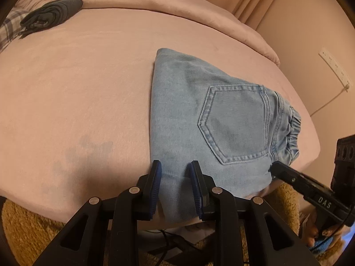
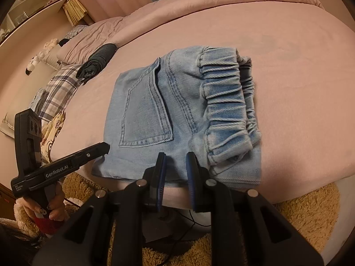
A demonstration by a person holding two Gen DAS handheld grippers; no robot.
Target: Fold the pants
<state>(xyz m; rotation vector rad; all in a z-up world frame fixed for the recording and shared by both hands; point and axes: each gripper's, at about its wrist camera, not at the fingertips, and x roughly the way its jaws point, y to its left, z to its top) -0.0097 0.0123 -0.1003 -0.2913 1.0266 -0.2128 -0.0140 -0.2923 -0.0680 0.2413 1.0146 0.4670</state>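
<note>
Folded jeans at the bed's near edge, both grippers spread at the near hem.

Judged nearly done: square the edges with light nudges, not pinches. Left gripper (image 1: 175,173), jaws apart and empty, sits at the pants' (image 1: 213,115) near-left corner; right gripper (image 2: 176,164), likewise apart, meets the hem below the waistband (image 2: 224,102) on the pink bed (image 2: 288,44).

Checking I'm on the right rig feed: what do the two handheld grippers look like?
Both are black plastic. The left gripper and right gripper have blue ribbed pads and silver pivot pins on triangular cut-out linkages. The left's side reads "GenRobot.AI" in white; the right's shows "DAS". The hand holding the left gripper has dark-painted nails and a red cuff.
</note>
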